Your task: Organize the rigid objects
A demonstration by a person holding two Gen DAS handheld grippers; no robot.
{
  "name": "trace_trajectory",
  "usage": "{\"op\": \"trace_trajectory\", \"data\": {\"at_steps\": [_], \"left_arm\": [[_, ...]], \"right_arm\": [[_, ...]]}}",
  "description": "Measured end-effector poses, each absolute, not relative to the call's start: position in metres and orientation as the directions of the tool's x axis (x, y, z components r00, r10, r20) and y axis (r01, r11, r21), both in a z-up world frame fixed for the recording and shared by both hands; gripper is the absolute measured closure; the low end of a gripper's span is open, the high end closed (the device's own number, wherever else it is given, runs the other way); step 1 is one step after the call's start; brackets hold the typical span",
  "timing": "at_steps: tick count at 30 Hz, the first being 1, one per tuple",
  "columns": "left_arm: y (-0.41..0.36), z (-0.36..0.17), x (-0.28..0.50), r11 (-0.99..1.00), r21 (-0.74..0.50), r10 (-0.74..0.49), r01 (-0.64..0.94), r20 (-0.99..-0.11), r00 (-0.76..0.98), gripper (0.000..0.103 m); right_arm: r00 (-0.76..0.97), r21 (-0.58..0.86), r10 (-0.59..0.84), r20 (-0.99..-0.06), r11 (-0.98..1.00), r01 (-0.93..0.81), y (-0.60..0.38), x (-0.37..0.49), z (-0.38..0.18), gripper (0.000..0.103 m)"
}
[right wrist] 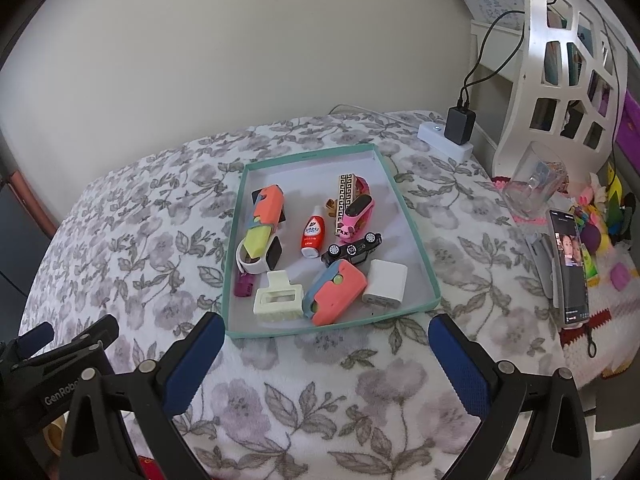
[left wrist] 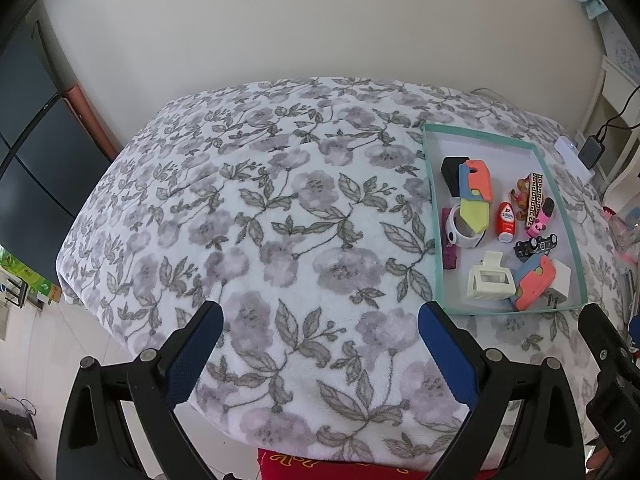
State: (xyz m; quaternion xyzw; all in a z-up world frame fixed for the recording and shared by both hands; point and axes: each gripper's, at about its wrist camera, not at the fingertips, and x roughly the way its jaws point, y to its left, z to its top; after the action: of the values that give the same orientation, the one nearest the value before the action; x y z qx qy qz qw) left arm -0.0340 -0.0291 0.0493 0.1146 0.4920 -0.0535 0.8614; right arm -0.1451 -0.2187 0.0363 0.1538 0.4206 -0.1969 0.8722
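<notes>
A shallow rectangular tray (right wrist: pixel 416 240) with a teal rim and a smooth white floor is seen lying on a fleecy cloth (right wrist: pixel 360 392) printed with grey-lilac flowers, which covers the bench. The rigid objects are gathered inside the tray: a cream plastic hair clip (right wrist: pixel 278 300) with a toothed edge, a coral-and-blue blocky toy (right wrist: pixel 334 298) resting against a white cube-shaped charger (right wrist: pixel 385 288), a glossy black toy car (right wrist: pixel 352 250), a small red bottle (right wrist: pixel 313 237) with a white cap, a pink wristband (right wrist: pixel 357 212) and a white smartwatch (right wrist: pixel 260 262) — its square black face turned up. The left claw (left wrist: pixel 320 344) is held spread and empty above bare cloth, the tray lying ahead to its right. The right claw (right wrist: pixel 324 354) is likewise spread, holding nothing, its ribbed blue pads (right wrist: pixel 192 364) flanking the tray's near rim.
</notes>
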Motion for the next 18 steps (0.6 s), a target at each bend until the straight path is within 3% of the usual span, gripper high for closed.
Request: {"op": "trace_trajectory", "data": {"at_steps": [18], "left_arm": [[-0.0267,0.0478,-0.0329,0.967,0.149,0.023,0.208,-0.861,0.508,0.005]], "right_arm": [[0.567,0.099,-0.215,-0.795,0.876,0.471,-0.2177,-0.1436,0.0352,0.000]]}}
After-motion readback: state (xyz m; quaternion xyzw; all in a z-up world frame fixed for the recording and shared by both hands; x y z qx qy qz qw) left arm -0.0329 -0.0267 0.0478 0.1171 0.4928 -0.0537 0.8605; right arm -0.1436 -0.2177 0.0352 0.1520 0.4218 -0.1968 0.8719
